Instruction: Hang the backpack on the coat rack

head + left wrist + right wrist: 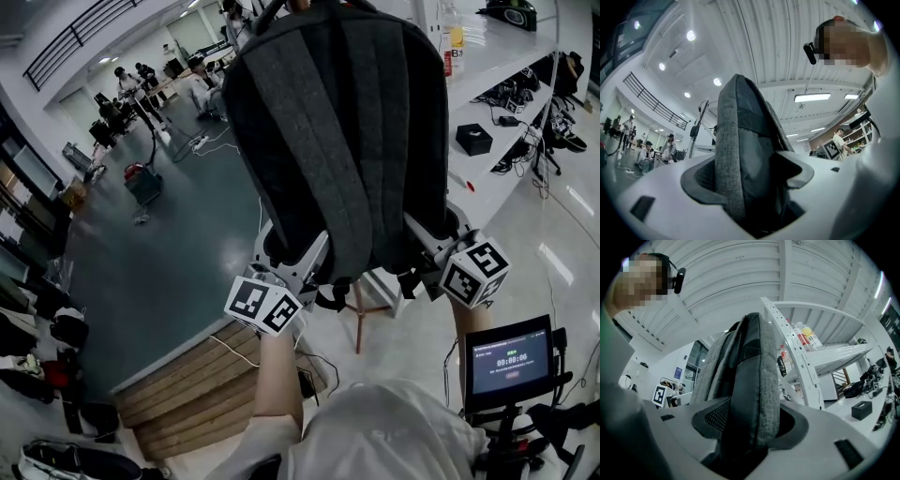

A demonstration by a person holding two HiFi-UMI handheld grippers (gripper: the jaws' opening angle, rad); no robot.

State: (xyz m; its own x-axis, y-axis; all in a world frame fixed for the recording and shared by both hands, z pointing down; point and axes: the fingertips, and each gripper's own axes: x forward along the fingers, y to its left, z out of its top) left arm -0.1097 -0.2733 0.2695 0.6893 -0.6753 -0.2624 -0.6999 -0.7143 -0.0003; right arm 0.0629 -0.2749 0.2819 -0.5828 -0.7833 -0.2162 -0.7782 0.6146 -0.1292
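A dark grey backpack [337,122] is held up high, its padded back panel facing me and its top at the upper edge of the head view. My left gripper [314,251] is shut on its lower left side, and my right gripper [422,239] is shut on its lower right side. In the left gripper view the grey fabric [740,140] stands up between the jaws. The right gripper view shows the same, with the backpack's side [752,380] clamped. A wooden pole [357,323] shows below the bag. The top of the bag and whatever it hangs on are cut off.
White shelving [506,56] with bottles [455,42] and a black box [473,139] stands at the right. A small screen [511,361] on a stand is at the lower right. A wooden platform [197,375] borders the teal floor [159,253]. People work far back left.
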